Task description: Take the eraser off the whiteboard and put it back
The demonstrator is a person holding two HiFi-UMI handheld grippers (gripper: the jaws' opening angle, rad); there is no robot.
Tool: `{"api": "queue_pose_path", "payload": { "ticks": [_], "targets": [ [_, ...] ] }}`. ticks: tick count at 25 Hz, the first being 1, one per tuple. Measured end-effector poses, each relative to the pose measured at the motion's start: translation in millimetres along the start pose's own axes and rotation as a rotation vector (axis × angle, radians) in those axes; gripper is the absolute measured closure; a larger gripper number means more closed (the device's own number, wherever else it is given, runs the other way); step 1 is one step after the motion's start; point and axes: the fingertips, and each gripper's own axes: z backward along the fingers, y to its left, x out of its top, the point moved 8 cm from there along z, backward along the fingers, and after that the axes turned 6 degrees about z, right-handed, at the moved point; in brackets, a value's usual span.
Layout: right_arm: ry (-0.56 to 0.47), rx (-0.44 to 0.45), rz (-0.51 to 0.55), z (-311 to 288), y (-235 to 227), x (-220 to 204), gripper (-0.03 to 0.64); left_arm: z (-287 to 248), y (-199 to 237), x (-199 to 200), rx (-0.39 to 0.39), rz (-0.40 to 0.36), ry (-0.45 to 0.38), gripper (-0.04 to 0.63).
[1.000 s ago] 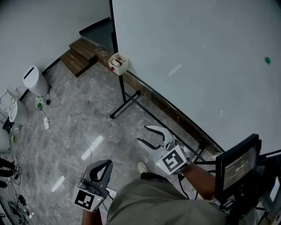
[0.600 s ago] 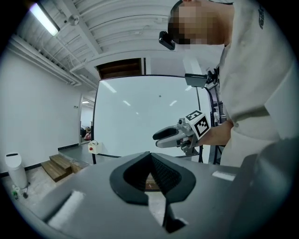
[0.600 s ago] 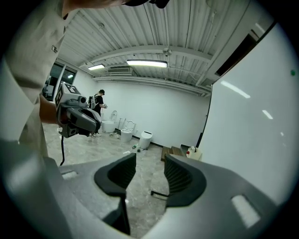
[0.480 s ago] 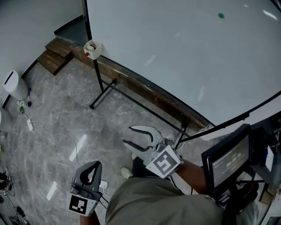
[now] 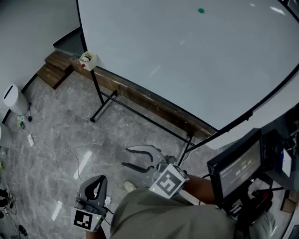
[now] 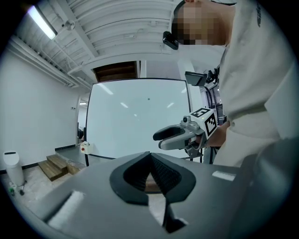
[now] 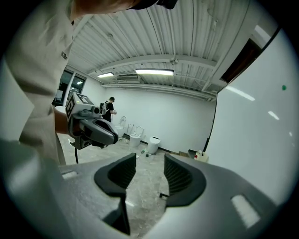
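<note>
Whiteboard session: a person faces a large whiteboard (image 5: 187, 65) on a black stand (image 5: 100, 104), with a handheld gripper in each hand. Both grippers are held low over the grey marbled floor (image 5: 60, 126), well apart from the board.

The left claw (image 5: 98, 179), down at the person's left side, is closed tip to tip, with nothing between its jaws. The right claw (image 5: 125, 157) is spread wide and empty. It points left across the person's front and is short of the board's lower edge.

The likeliest eraser (image 5: 87, 59) is a small cream block with a red spot. It sits at the board's lower left corner, beside the stand's upright and far from both claws. It shows too small to confirm what it is. A green dot (image 5: 201, 10) marks the board near its top.

A brown wooden strip (image 5: 154, 103) runs along the floor behind the board's lower edge, and wooden steps (image 5: 52, 70) lie past the board's left end. A white lidded bin (image 5: 13, 98) stands at the left edge of the floor, and a cable (image 5: 56, 150) trails across the tiles nearby. A small dark screen (image 5: 235, 171) is mounted at the person's right.

In the right gripper view, another person (image 7: 109, 108) stands far across the room.
</note>
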Motion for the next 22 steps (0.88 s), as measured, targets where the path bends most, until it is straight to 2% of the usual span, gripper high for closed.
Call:
{"api": "queue_pose_path", "payload": {
  "ticks": [3, 14, 22],
  "targets": [
    [-0.002, 0.007, -0.006, 28.1, -1.8, -8.7, 0.426, -16.7, -28.3, 4.4, -0.017, -0.003, -0.015, 0.589],
    [-0.007, 0.010, -0.015, 148.5, 3.1, -49.1, 0.428, -61.9, -150.0, 2.7, -0.055, -0.022, 0.010, 0.589],
    [-0.017, 0.027, -0.018, 212.7, 21.6, -67.0, 0.430, -66.2, -220.2, -9.9, -0.038, -0.001, 0.022, 0.589]
  ]
}}
